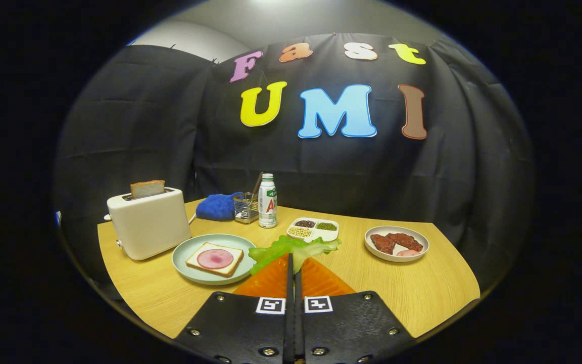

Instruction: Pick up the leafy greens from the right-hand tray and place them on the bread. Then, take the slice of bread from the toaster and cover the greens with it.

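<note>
1. The lower part of the greens [293,247] was hidden behind the fingers [271,278]; whether both fingers pressed on it could not be told.
2. Most of the toast [147,188] was sunk in the toaster [148,222] slot.
3. The middle of the bread [214,260] was covered by a ham slice [214,258].
4. The contents of the wire holder [246,208] were too small to be told.
5. The table [422,288] near edge was cut off behind the gripper [293,263] body.

Greens [291,247] hanging at the closed gripper [293,265], just right of the plate [185,265]; toaster [148,226] sitting left of the plate.
</note>
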